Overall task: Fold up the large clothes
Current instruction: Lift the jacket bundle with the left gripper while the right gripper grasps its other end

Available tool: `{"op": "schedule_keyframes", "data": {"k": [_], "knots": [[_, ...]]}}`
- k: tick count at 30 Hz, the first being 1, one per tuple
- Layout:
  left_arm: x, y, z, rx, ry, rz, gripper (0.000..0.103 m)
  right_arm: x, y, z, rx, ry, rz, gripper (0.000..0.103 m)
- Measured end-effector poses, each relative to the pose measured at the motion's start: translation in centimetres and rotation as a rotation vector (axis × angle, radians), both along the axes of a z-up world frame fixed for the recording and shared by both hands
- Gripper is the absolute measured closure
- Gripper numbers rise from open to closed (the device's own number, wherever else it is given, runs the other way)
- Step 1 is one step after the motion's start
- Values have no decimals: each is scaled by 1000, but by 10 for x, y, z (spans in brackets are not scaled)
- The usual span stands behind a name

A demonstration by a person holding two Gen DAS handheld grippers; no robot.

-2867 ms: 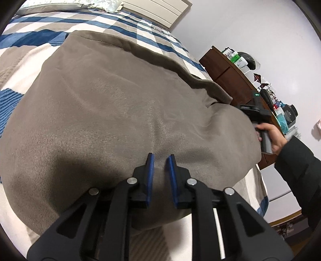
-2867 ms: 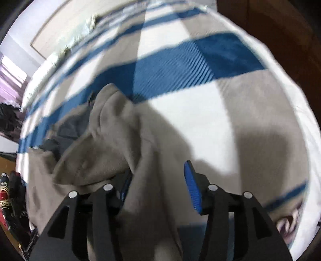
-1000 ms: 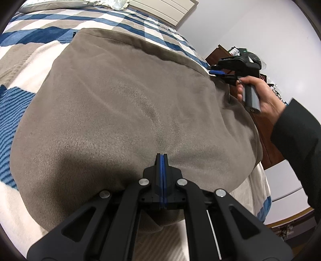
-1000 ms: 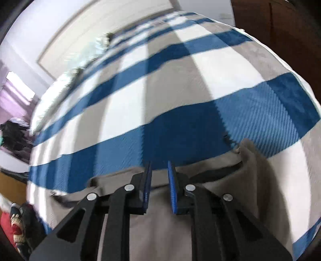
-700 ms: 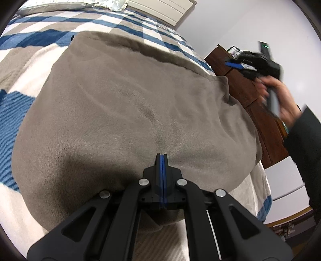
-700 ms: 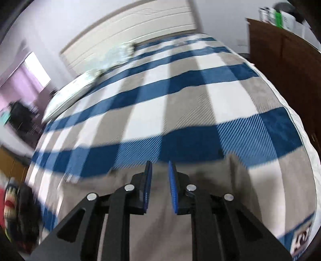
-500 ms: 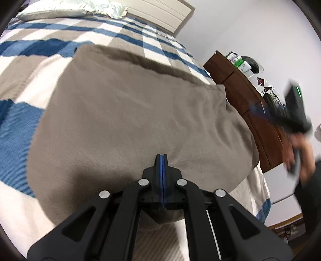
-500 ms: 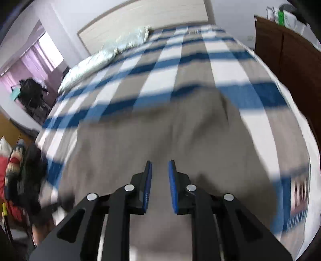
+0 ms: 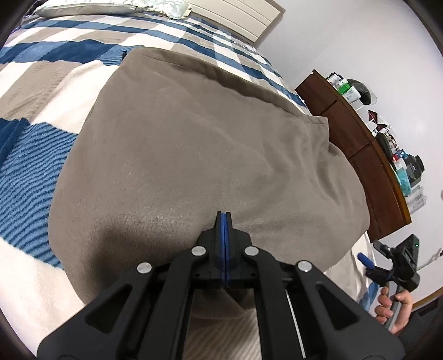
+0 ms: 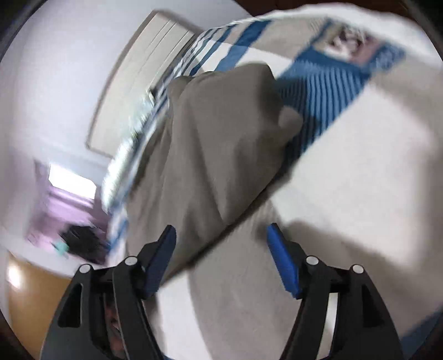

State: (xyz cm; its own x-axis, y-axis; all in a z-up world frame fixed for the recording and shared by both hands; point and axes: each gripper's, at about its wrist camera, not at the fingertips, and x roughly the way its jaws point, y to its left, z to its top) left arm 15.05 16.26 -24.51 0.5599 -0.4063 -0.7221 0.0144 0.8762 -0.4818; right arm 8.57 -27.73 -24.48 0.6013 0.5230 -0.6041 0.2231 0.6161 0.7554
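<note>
Your right wrist view is smeared by motion; the headboard (image 10: 144, 80), window (image 10: 72, 180) and a dark shape (image 10: 83, 241) on the floor cannot be made out; the garment (image 10: 216, 155) runs out of sight behind your right gripper (image 10: 221, 260); in the left view, the dresser (image 9: 360, 155) clutter is too small to name; your right hand (image 9: 393, 310) is cut off at the frame's edge.

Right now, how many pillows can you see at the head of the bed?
2: a plain grey pillow at the top left, and a patterned frilled pillow right beside it. Others may be out of frame.
</note>
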Motion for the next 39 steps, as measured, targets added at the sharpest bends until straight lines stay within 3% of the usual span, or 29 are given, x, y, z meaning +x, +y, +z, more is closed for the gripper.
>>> {"op": "schedule_keyframes", "data": {"k": [3, 8, 20, 21, 22, 25, 29, 39], "knots": [[-1, 0, 0, -5, -2, 4, 100, 13, 9, -18, 55, -22, -34, 34], [-1, 0, -1, -11, -3, 3, 100, 42, 17, -23, 87, -89, -81, 28], [-2, 2, -4, -42, 3, -1, 100, 143, 29, -26, 107, -58, -79, 24], [-3, 2, -3, -44, 3, 0, 100, 148, 33, -21, 89, -43, -79, 32], [-2, 2, -3, -47, 4, 1, 100, 151, 38, -15, 60, -40, -65, 52], [-4, 3, -3, -62, 9, 7, 100, 154, 55, 10, -59, -30, -21, 68], [-9, 7, 2, -76, 5, 16, 100, 159, 88, 59, -203, -85, 37, 73], [-33, 48, 31, -78, -31, 75, 100, 165, 202, 171, -436, -249, 226, 75]]}}
